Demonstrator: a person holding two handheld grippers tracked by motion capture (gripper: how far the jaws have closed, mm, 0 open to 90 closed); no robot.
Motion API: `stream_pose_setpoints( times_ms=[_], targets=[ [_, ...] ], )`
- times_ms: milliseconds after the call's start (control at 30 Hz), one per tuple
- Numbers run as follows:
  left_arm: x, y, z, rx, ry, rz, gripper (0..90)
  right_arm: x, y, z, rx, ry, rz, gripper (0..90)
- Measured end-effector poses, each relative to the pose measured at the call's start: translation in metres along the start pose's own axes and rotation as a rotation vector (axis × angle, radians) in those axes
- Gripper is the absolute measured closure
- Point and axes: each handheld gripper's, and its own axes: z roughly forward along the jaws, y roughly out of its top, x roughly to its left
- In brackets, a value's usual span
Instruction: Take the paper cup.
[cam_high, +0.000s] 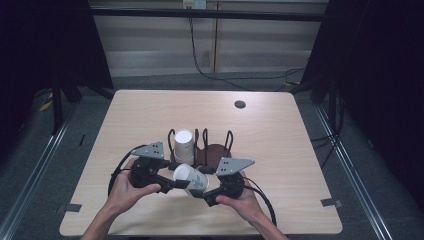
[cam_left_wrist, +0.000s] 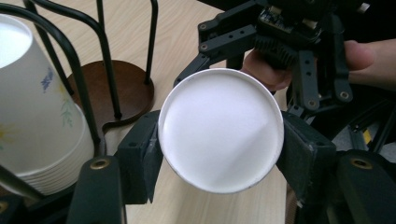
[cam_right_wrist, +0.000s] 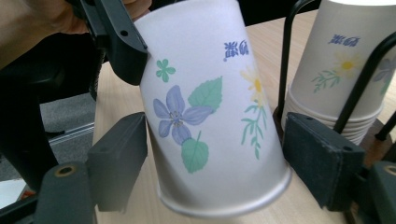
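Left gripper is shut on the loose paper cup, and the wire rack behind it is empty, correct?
Not quite. The left gripper is shut on the paper cup, but the wire rack is not empty: the high view shows a stack of cups standing in it.

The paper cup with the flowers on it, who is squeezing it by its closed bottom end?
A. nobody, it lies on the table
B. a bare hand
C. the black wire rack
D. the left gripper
D: in the left gripper view the left gripper has its jaws pressed on both sides of the paper cup, whose round white bottom faces the camera.
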Motion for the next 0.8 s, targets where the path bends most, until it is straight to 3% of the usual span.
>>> stream_pose_setpoints(
  times_ms=[200,500,800],
  targets=[
    [-0.0017,0.0012,0.0004,-0.008,-0.031,-0.002,37.4,0.002,-0.0011,0.0038,0.004,0.023,0.001,19.8],
    [0.0016,0.0002,-0.0012,-0.019,-0.035,-0.008,37.2,0.0016,-0.0001,0.0037,0.02,0.037,-0.017,27.9],
    [0.002,-0.0016,-0.0002,-0.016,-0.046,-0.012,35.6,0.0018,-0.0001,0.003,0.042,0.057,-0.02,30.1]
  ],
)
